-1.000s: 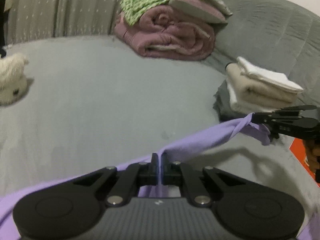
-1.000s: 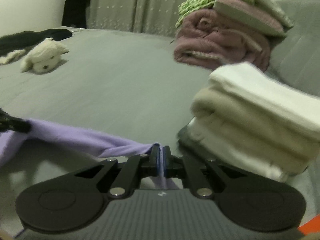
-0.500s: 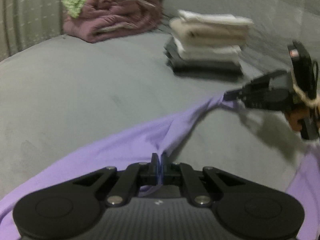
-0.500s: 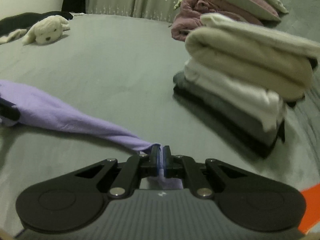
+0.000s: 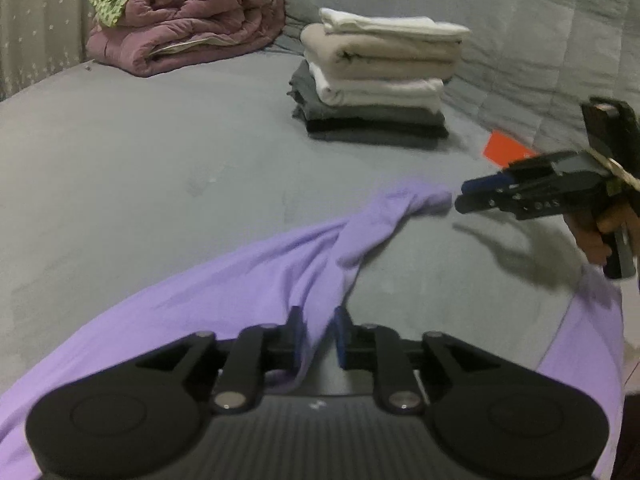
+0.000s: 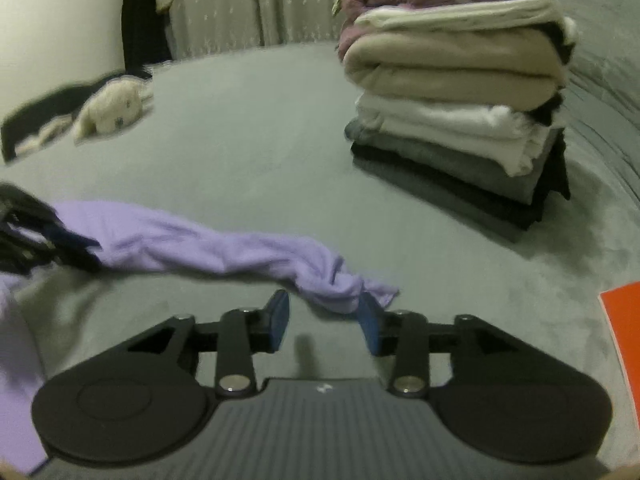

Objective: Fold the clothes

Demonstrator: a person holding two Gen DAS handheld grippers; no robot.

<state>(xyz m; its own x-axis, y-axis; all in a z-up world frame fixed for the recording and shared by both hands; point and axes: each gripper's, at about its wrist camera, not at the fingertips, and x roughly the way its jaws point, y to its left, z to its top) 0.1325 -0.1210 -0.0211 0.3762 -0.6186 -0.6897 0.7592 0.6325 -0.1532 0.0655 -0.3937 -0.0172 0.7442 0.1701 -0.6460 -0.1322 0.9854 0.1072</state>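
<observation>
Purple garment being laid on the bed

Both the left gripper and right gripper are being held released, so the purple garment is lying slack for folding.

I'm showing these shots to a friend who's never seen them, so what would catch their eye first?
Probably the purple garment sprawled across the grey bed, its bunched end lying just ahead of the open right claw while the left claw, also open, sits over its edge. Next, the neat stack of folded clothes further back, with a rolled mauve blanket behind it.
</observation>
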